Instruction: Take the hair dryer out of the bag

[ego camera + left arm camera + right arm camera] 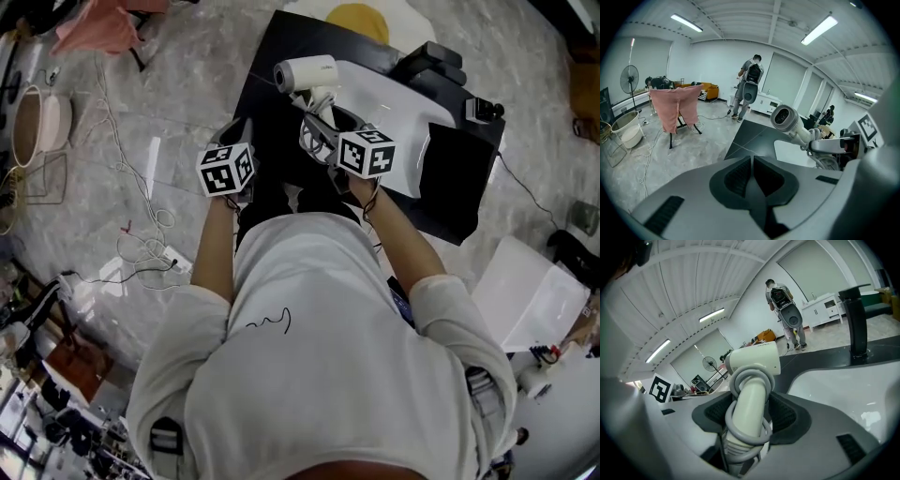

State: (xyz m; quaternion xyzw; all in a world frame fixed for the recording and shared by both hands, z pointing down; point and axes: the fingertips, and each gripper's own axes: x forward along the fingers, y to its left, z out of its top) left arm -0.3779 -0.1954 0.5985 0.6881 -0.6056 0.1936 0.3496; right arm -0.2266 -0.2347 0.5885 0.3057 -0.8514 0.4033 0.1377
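Hair dryer [754,361] up in the air over the black desk [267,66], handle [751,401] with the cord [737,380] wrapped round it clamped in right gripper [749,418]. Left gripper [753,174] pinched shut, nothing in it.

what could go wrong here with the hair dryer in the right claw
The right claw grips the hair dryer by its round handle, partly over the coiled cord, so it may slip or twist, with the head sticking out beyond the grip. The cord loops could loosen and snag. The left claw is shut and empty, giving no support.
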